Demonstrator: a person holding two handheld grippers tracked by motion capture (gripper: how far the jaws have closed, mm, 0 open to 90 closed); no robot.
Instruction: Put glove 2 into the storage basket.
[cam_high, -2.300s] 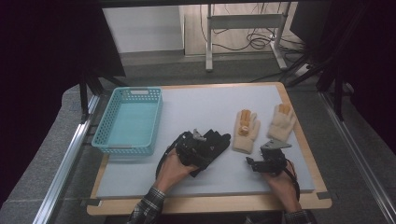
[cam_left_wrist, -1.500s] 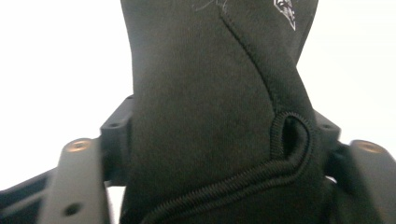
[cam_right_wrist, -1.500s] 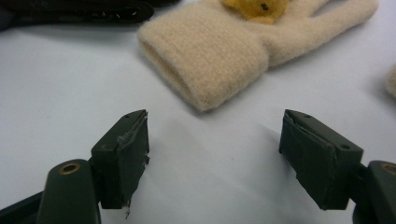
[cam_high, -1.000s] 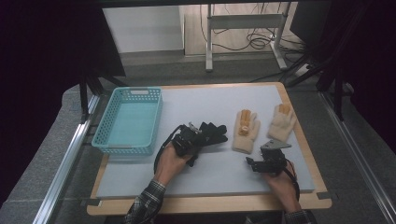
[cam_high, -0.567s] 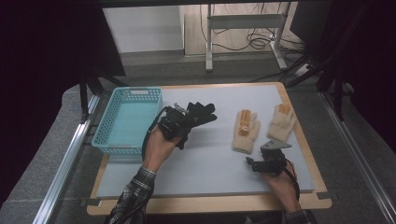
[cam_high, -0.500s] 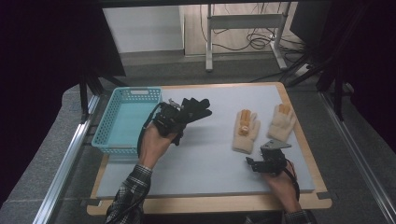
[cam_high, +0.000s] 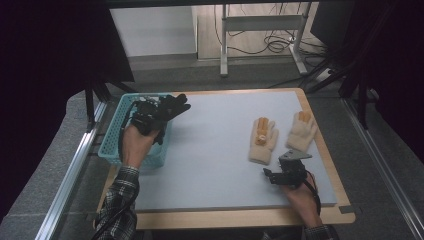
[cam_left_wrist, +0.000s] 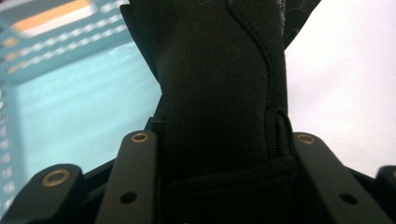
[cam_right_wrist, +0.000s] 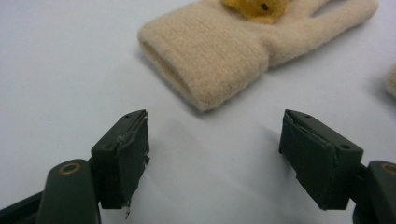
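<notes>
My left gripper (cam_high: 150, 119) is shut on a black glove (cam_high: 172, 107), held in the air over the right rim of the turquoise basket (cam_high: 111, 147). In the left gripper view the black glove (cam_left_wrist: 219, 93) stands between the two jaws, with the basket (cam_left_wrist: 70, 107) behind it at the left. My right gripper (cam_high: 274, 176) rests open on the grey mat, just short of the cuff of a cream glove with an orange patch (cam_high: 262, 140). Between the open pads (cam_right_wrist: 126, 154) nothing is held; the cream glove's cuff (cam_right_wrist: 210, 60) lies a little ahead. A second cream glove (cam_high: 301, 131) lies to its right.
The grey mat (cam_high: 210, 150) covers a wooden table top (cam_high: 235, 219). The turquoise basket hangs partly over the table's left edge beside a metal rail (cam_high: 70, 170). A desk frame and cables (cam_high: 260, 30) stand on the floor beyond the table.
My left gripper has carried the black glove from the mat's middle up and leftward to the basket's rim. The right gripper and both cream gloves have stayed where they were.
</notes>
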